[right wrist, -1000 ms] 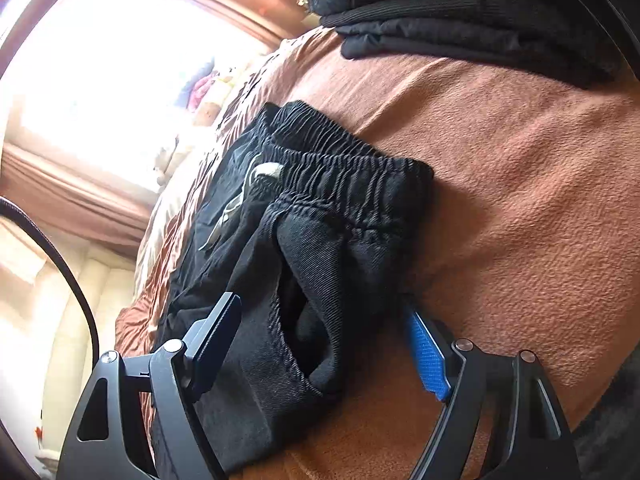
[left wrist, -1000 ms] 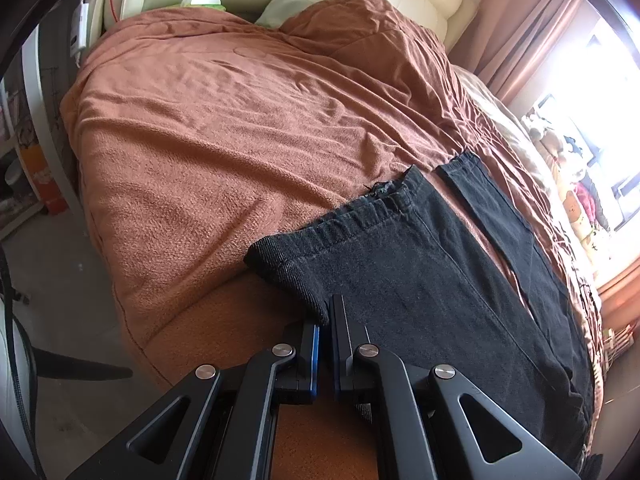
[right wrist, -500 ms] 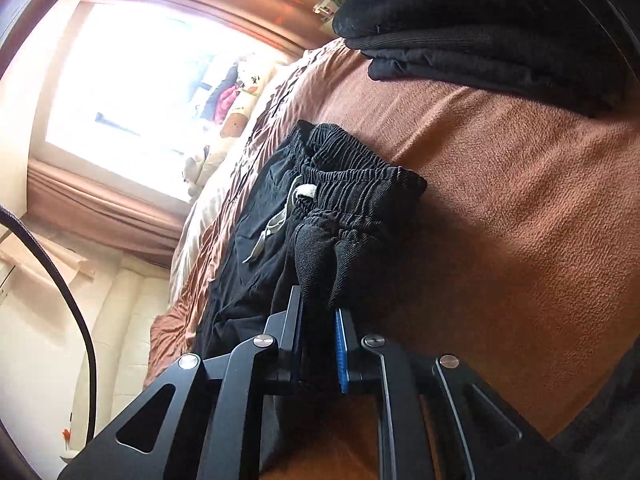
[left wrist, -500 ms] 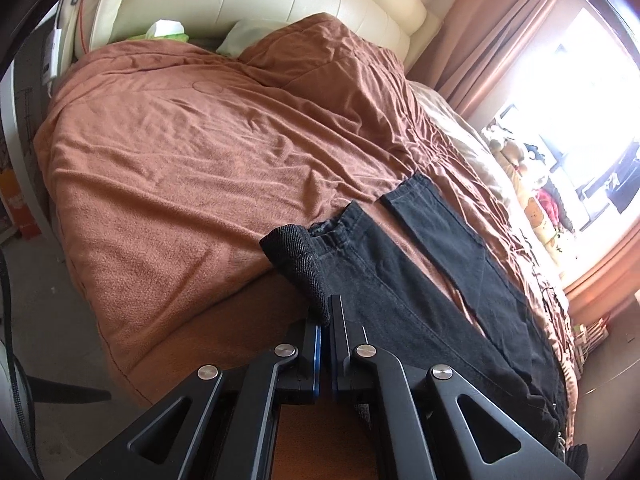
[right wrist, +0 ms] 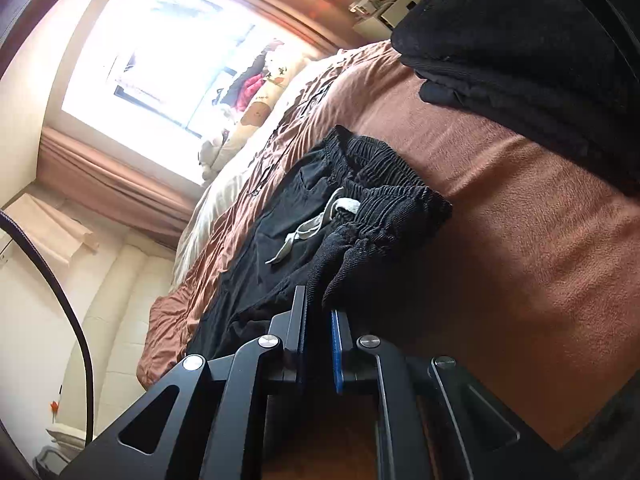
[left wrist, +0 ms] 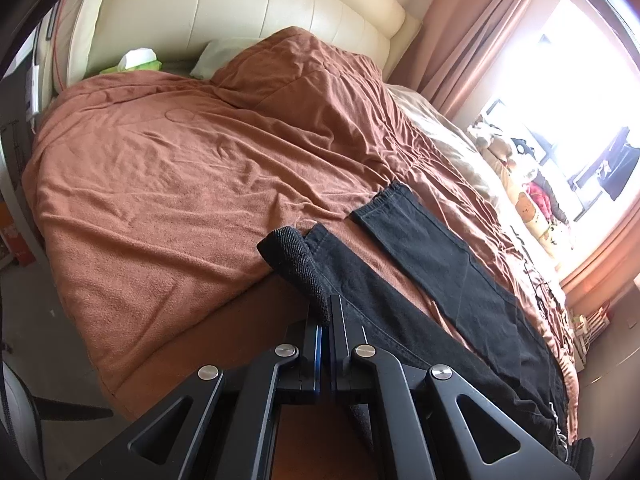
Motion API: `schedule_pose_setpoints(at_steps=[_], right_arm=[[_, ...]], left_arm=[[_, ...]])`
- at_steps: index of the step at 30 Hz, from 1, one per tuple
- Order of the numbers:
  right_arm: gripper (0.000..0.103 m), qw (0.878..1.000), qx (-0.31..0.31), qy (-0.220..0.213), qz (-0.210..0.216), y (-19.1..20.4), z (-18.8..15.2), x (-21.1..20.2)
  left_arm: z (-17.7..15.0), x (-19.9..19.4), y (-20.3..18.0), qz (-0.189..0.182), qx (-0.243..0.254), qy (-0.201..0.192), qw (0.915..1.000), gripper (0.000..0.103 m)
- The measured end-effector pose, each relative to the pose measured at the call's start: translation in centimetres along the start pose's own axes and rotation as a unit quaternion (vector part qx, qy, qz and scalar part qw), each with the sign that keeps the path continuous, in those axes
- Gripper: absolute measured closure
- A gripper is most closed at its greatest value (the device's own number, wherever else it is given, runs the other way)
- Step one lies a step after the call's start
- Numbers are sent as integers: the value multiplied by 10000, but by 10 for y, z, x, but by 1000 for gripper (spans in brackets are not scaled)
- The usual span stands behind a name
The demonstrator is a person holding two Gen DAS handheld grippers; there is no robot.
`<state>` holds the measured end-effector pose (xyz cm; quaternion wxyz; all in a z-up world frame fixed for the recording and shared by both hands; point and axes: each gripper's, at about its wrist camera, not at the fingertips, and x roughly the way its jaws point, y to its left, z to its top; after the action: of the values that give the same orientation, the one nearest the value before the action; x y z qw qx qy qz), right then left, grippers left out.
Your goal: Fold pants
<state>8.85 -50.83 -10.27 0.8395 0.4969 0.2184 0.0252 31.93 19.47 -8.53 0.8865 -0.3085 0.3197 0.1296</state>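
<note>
Your left tool is clamped on the cuff of the nearer leg of the black pants, just as a second ago, but that cuff now hangs lifted off the brown blanket and more of the cream headboard shows above it. Your right tool, wide open a second ago, now pinches a bunched fold of the elastic waistband, with the white drawstring lying just beside it, and the fabric there is drawn up off the bed.

The pants stretch along the near edge of the bed, the nearer leg running close to where the blanket drops to the floor; the far leg lies flat, its cuff apart from the lifted one. Toward the headboard the blanket is broad and bare. On your right side, a stack of folded dark clothes sits near the waistband, with a strip of bare blanket between them; beyond lies the window
</note>
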Motion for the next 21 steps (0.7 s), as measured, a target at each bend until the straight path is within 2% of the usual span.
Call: schedule_pose_setpoints(at_steps=[7, 17, 21], right_arm=[[96, 9999, 48, 103, -125, 4, 4, 18], [100, 9994, -93, -194, -285, 27, 19, 10], [100, 9993, -23, -311, -186, 39, 29, 5]], left_arm=[[10, 7, -1, -99, -110, -20, 9999, 101], [47, 3, -26, -414, -167, -362, 9983, 102], [69, -5, -41, -508, -126, -561, 9971, 102]])
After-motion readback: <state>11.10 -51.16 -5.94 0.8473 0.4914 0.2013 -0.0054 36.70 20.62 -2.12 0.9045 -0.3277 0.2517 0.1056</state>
